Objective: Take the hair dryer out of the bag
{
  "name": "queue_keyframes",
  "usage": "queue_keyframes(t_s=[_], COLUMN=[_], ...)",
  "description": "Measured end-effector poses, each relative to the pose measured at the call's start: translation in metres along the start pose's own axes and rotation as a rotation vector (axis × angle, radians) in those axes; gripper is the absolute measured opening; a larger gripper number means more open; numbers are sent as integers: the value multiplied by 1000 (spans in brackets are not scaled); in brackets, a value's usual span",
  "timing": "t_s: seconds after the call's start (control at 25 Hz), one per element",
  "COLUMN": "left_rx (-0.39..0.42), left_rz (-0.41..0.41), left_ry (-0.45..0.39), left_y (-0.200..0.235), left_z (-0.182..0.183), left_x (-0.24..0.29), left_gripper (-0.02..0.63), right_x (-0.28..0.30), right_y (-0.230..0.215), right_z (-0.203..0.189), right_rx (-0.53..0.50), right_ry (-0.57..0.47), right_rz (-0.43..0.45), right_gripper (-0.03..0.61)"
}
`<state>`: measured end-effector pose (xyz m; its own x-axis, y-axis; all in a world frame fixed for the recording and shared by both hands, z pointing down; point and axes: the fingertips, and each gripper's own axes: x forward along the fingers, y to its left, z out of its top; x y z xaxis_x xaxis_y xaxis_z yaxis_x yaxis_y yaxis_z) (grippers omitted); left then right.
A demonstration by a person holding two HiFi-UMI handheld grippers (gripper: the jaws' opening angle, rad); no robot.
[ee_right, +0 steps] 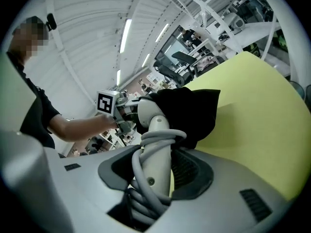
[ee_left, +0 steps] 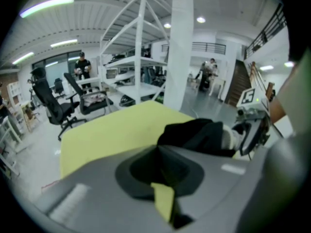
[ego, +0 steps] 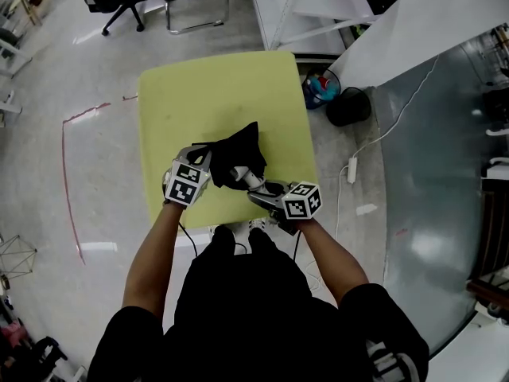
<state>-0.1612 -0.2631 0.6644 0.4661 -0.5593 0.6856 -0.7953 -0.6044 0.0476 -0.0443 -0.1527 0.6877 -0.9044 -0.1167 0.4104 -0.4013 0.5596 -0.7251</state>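
Count it up: one yellow table (ego: pixel 171 102), one black bag (ego: pixel 238 153), one white hair dryer (ee_right: pixel 153 123). Two grippers were out there, left gripper (ee_left: pixel 156 148) and right gripper (ee_right: pixel 160 152). Behind stood two seats, an office chair (ego: pixel 119 2) and a metal-framed chair (ego: pixel 195 2), and one power strip (ego: pixel 351 169) lay on the floor.

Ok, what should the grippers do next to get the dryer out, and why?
Probably pull the right gripper back, away from the bag, while the left gripper holds it. The right one grips the dryer by its handle, with the cord wound round; the dryer's head sits inside the bag, and the left is shut on the bag's edge.
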Motion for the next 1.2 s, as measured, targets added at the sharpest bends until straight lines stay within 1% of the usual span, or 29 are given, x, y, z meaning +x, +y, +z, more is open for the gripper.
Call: queue_keyframes(t_s=[0.2,0.36,0.48,0.72,0.8,0.88,1.0,1.16,1.2], left_rx=[-17,-36,-36,-34,-48,-57,-52,-50,-43], left_rz=[7,27,50,62,58,36,-2,-53,-66], left_ry=[-5,-7,-7,-33,-55,-80,-98,-82,-75], left_y=[2,7,12,15,13,5,-14,-41,-49], left_z=[2,2,5,12,15,19,25,20,18], left_x=[-2,0,0,-6,-8,-10,-11,-11,-11], left_gripper=[14,14,14,14,14,14,15,20,44], right_x=[-6,-13,-19,-29,-35,-40,-50,-62,-63], right_y=[17,32,47,71,80,90,98,94,91], right_z=[6,10,15,23,28,33,41,50,53], right_rx=[14,31,24,8,8,9,7,-5,-8], right_ry=[-49,-88,-109,-155,-179,-206,-256,-320,-330], right_rz=[96,181,242,303,321,326,311,239,216], right_gripper=[187,187,187,189,189,189,189,189,189])
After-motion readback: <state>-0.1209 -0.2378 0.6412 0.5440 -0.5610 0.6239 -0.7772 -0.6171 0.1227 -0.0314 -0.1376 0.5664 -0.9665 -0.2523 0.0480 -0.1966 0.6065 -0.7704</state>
